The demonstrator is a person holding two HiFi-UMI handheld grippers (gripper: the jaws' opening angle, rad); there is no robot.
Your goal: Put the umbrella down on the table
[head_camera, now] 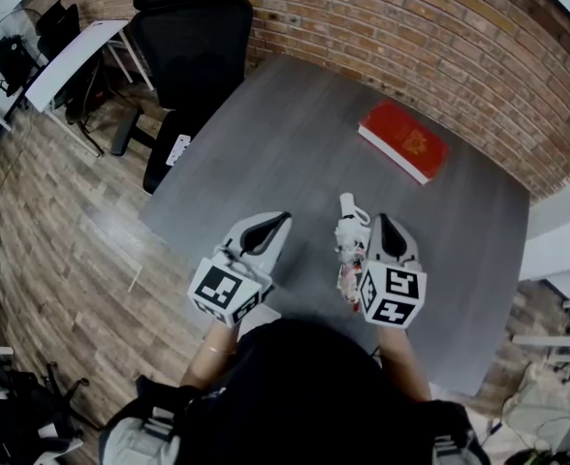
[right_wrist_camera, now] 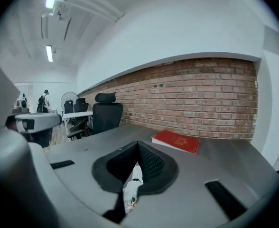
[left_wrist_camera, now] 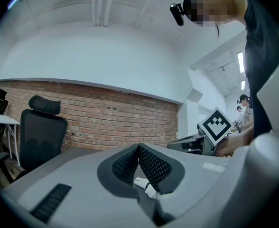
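A folded white umbrella (head_camera: 348,245) with red markings lies lengthwise on the grey table (head_camera: 285,134), near its front edge. My right gripper (head_camera: 382,219) hovers just to the right of it, jaws shut with nothing between them. In the right gripper view the umbrella (right_wrist_camera: 132,189) shows below and behind the closed fingertips (right_wrist_camera: 138,144), apart from them. My left gripper (head_camera: 283,218) is to the umbrella's left, held level, jaws shut and empty (left_wrist_camera: 139,146). A white bit of the umbrella (left_wrist_camera: 144,186) peeks under them.
A red book (head_camera: 403,140) lies at the table's far right, by the brick wall. A black office chair (head_camera: 193,37) stands at the far left corner. A white desk (head_camera: 72,56) and a fan stand further left on the wooden floor.
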